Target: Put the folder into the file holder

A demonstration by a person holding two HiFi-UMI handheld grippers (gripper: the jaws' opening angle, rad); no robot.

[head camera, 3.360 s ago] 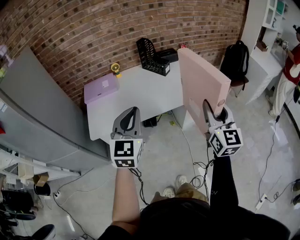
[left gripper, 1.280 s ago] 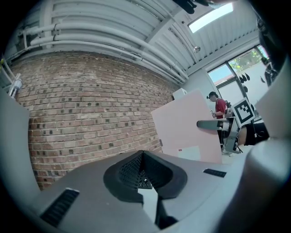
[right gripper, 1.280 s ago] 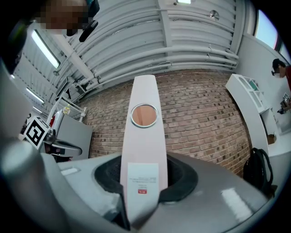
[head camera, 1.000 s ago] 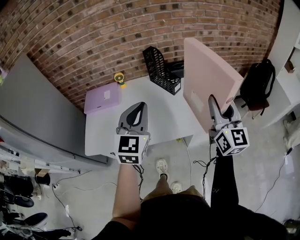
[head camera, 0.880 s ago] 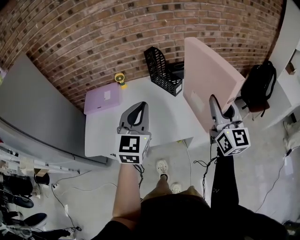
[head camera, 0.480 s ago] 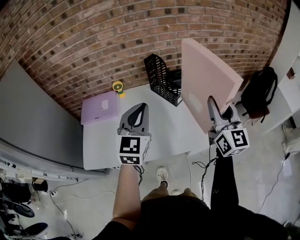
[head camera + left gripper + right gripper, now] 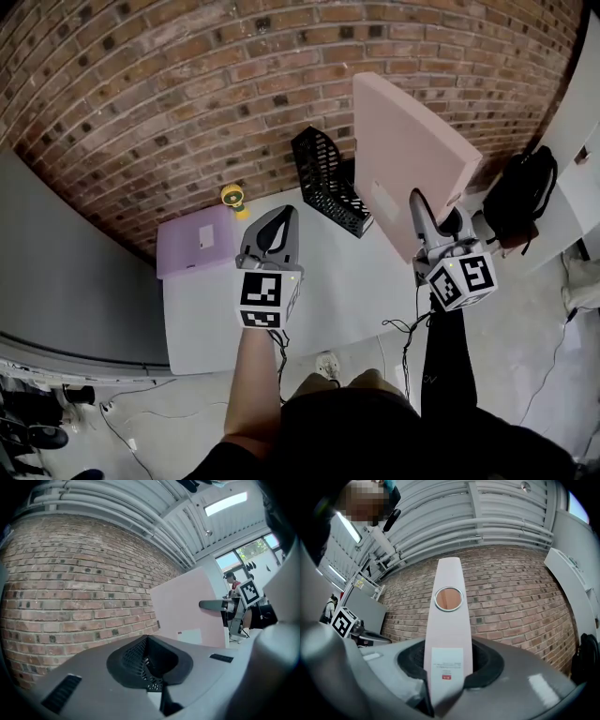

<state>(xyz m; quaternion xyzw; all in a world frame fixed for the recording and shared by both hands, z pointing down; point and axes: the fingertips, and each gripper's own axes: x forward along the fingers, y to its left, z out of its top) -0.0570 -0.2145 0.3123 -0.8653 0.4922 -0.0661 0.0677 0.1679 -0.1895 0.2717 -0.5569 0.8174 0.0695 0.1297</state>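
A large pink folder [image 7: 405, 155] stands upright on its edge in the air at the right end of the white table [image 7: 328, 272]. My right gripper [image 7: 419, 203] is shut on its lower spine. In the right gripper view the spine [image 7: 448, 634] rises between the jaws, showing a ring hole and a white label. The black mesh file holder [image 7: 328, 178] stands on the table at the brick wall, just left of the folder. My left gripper [image 7: 278, 216] hovers over the table's middle, shut and holding nothing. Through its jaws I see the holder's mesh [image 7: 140, 660] and the pink folder [image 7: 187, 611].
A flat purple folder [image 7: 195, 244] lies on the table's left end, with a small yellow object [image 7: 232, 198] behind it by the wall. A black backpack [image 7: 518, 192] rests on a chair at the right. Cables trail on the floor under the table's front edge.
The table and file holder have come closer and lower in the head view as the person steps up. Both grippers keep their pose; the folder stays upright in the right one.
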